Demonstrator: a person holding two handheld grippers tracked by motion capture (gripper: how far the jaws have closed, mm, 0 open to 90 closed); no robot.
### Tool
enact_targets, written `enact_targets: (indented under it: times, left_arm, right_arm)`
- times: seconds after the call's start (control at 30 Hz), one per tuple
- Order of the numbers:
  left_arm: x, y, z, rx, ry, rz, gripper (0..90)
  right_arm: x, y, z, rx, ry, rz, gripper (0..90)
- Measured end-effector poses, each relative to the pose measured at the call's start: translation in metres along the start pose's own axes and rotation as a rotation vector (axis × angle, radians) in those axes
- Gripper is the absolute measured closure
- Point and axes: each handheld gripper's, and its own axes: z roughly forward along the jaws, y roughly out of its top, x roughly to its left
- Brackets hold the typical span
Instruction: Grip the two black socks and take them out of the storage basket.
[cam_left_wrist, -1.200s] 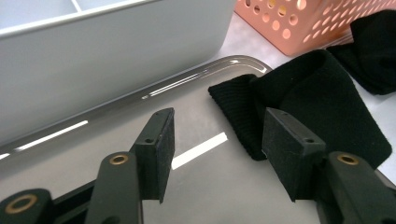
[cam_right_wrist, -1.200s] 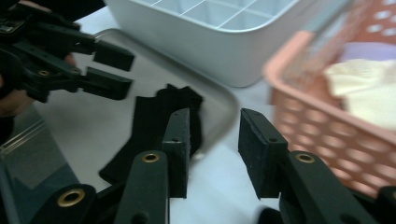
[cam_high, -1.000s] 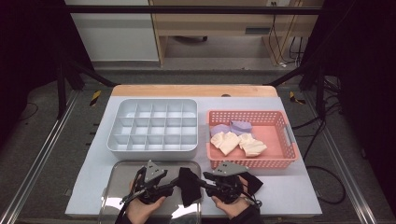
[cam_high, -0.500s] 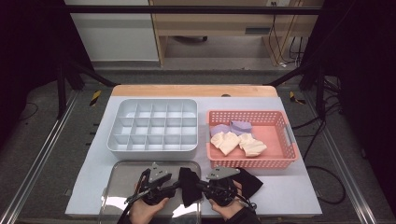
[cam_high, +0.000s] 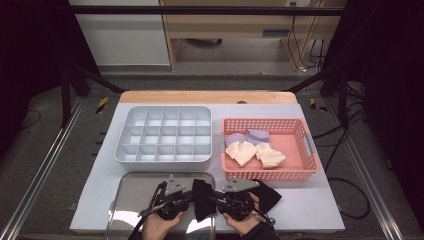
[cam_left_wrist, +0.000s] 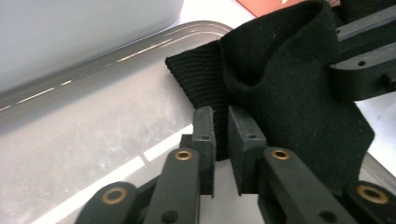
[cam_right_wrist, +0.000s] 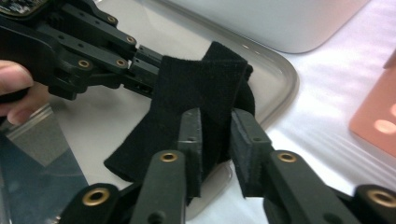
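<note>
Two grippers meet over the near edge of the surface (cam_high: 300, 210), and we see both clenched on the same black sock (cam_high: 202, 199). The left gripper (cam_high: 192, 196) has just been closing, and in the left gripper view its jaws stand nearly together with an edge of the sock (cam_left_wrist: 289, 93) pinched between them. The right gripper (cam_high: 212, 199) has its jaws narrowed on a fold of the sock (cam_right_wrist: 196, 93) in the right gripper view, having just eased open a little, yet the cloth sits between the pads. The sock hangs between the two grippers above the right end of a metal tray (cam_high: 130, 200), its ribbed cuff toward the left gripper. A second dark piece of cloth (cam_high: 267, 194) lies on the surface just right of the right gripper, in front of the pink basket (cam_high: 300, 172). That basket holds cream socks (cam_high: 245, 152) and a lilac pair (cam_high: 257, 135). Left of the basket sits a grey divider box (cam_high: 165, 135), with all its compartments bare. We see a hand (cam_high: 157, 227) under the left gripper and another hand (cam_high: 240, 225) under the right one.
</note>
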Motion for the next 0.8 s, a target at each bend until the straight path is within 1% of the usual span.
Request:
enact_targets:
  times: [0.1,0.17,0.23,0.3,0.37,0.4,0.47,0.53,0.57,0.63,0.7,0.8]
  left_arm:
    - [0.002,0.001,-0.001,-0.002,-0.013,-0.010,84.7]
    - [0.004,0.000,-0.004,0.002,-0.019,-0.016,85.9]
    - [0.005,-0.001,-0.008,-0.001,-0.032,-0.023,86.6]
    - [0.007,-0.002,-0.016,-0.009,-0.030,-0.025,86.9]
    - [0.011,-0.005,-0.026,-0.020,-0.032,-0.034,87.1]
    - [0.012,-0.006,-0.030,-0.022,-0.023,-0.033,87.1]
    - [0.019,-0.011,-0.040,-0.030,-0.035,-0.051,87.1]
    - [0.024,-0.014,-0.048,-0.031,-0.029,-0.054,87.1]
    - [0.025,-0.016,-0.050,-0.028,-0.026,-0.055,87.0]
    - [0.028,-0.023,-0.054,-0.014,-0.012,-0.049,86.9]
    - [0.031,-0.028,-0.055,-0.001,0.000,-0.041,86.7]
    - [0.034,-0.030,-0.054,0.003,0.009,-0.045,84.9]
  right_arm:
    - [0.000,0.001,0.002,0.017,0.014,-0.003,84.9]
    - [0.000,0.001,0.002,0.024,0.022,-0.005,86.2]
    - [-0.001,0.001,-0.001,0.023,0.022,-0.001,86.5]
    - [-0.001,0.001,-0.008,0.012,0.028,0.000,86.6]
    - [-0.002,0.001,-0.019,-0.012,0.025,0.007,86.6]
    - [-0.002,0.000,-0.024,-0.022,0.023,0.010,86.7]
    - [-0.004,-0.001,-0.033,-0.034,-0.001,0.011,86.7]
    - [-0.005,-0.002,-0.037,-0.038,-0.007,0.020,86.7]
    - [-0.005,-0.002,-0.037,-0.035,-0.008,0.026,86.7]
    - [-0.005,-0.001,-0.033,-0.023,-0.010,0.023,86.7]
    - [-0.003,-0.001,-0.026,0.005,-0.004,0.019,86.6]
    - [0.001,0.001,-0.015,0.042,0.001,0.002,85.9]
